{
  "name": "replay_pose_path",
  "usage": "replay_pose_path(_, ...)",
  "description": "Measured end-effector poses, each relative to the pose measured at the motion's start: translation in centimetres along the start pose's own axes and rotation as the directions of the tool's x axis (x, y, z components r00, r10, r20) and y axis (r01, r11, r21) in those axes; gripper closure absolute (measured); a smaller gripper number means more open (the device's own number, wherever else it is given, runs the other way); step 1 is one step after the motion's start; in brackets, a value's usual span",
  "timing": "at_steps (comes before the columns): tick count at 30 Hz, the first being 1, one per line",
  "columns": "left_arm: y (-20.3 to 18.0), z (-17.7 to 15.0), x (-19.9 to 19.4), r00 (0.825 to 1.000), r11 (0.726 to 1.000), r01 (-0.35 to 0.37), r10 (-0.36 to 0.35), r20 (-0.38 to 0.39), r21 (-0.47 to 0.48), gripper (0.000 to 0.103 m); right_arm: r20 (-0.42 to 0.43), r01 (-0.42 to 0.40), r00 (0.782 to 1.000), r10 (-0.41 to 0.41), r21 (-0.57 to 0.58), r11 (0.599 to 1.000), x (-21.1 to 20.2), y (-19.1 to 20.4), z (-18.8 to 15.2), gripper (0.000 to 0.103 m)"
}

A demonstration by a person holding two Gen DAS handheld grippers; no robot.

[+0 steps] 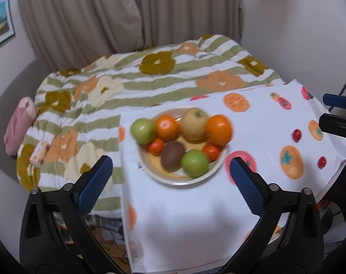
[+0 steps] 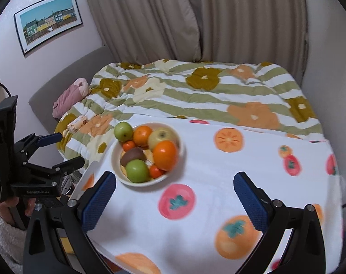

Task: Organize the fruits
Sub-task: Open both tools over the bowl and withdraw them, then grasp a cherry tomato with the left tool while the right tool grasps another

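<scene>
Left gripper (image 1: pixel 170 182): I hold it with fingers spread wide and nothing between them, above the near part of the tablecloth, in front of the bowl.
Right gripper (image 2: pixel 174 196): fingers equally wide apart, nothing held, over the near middle of the tabletop, bowl ahead and to its left.
Tablecloth (image 2: pixel 218 171): white with printed persimmons and tomatoes; covers the tabletop and hangs over the near edge.
Bowl (image 1: pixel 150 171): cream, round, standing toward the left edge of the tabletop, well back from the near edge.
Green apples: one (image 1: pixel 194 162) at the bowl's near rim, one (image 1: pixel 142 130) at its far left rim.
Kiwi (image 1: pixel 172 156): brown, near side, touching the near green apple.
Small tangerines: one (image 1: pixel 155 145) left of the kiwi, one (image 1: pixel 211 151) on the right.
Large oranges: (image 1: pixel 167 126) centre back; (image 1: pixel 219 129) right rim.
Yellow apple (image 1: pixel 194 123): far side, between the two oranges.
Quilt (image 2: pixel 195 91): striped green and white with flowers, on the bed beyond the table's far edge.
Curtain (image 2: pixel 195 18): beige, farthest back.
</scene>
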State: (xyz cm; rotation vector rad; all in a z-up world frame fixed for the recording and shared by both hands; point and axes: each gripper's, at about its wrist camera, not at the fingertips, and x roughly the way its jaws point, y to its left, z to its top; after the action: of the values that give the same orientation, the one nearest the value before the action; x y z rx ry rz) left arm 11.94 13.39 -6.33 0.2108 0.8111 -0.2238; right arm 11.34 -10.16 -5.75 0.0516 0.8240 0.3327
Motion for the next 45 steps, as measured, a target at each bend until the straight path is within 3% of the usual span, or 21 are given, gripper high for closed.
replay_pose_path(5, -3.5, 1.3, 0.0, 0.998, 0.997, 0.052, -0.053, 0.014, 0.061, 0.000, 0.033, 0.050, 0.998, -0.053, 0.086, 0.995, -3.9, -3.3, -1.3, 0.000)
replay_pose_path(10, -7.6, 2.4, 1.1, 0.993, 0.982, 0.114, -0.116, 0.009, 0.153, 0.000, 0.041, 0.156, 0.986, -0.165, 0.162, 0.974, -6.5, -5.6, -3.1, 0.000)
replay_pose_path(13, -9.8, 2.7, 1.8, 0.986, 0.967, 0.162, -0.165, -0.001, 0.196, 0.000, 0.023, 0.219, 0.974, -0.228, 0.198, 0.956, -7.2, -6.9, -4.3, 0.000)
replay_pose_path(22, -15.0, 3.0, 5.4, 0.960, 0.915, 0.278, -0.271, -0.064, 0.291, 0.000, -0.028, 0.297, 0.953, -0.302, 0.288, 0.910, -7.3, -9.8, -7.8, 0.000)
replay_pose_path(37, -22.3, 2.5, 12.4, 0.921, 0.826, 0.388, -0.360, -0.145, 0.409, 0.000, -0.140, 0.328, 0.944, -0.298, 0.357, 0.875, -1.6, -14.2, -13.4, 0.000)
replay_pose_path(41, -24.1, 2.2, 13.4, 0.908, 0.803, 0.418, -0.386, -0.164, 0.425, 0.000, -0.164, 0.333, 0.942, -0.292, 0.370, 0.867, -0.8, -14.9, -14.5, 0.006)
replay_pose_path(45, -25.7, 1.7, 14.2, 0.893, 0.776, 0.448, -0.412, -0.180, 0.444, 0.003, -0.192, 0.336, 0.940, -0.282, 0.375, 0.864, -0.2, -15.3, -15.6, 0.018)
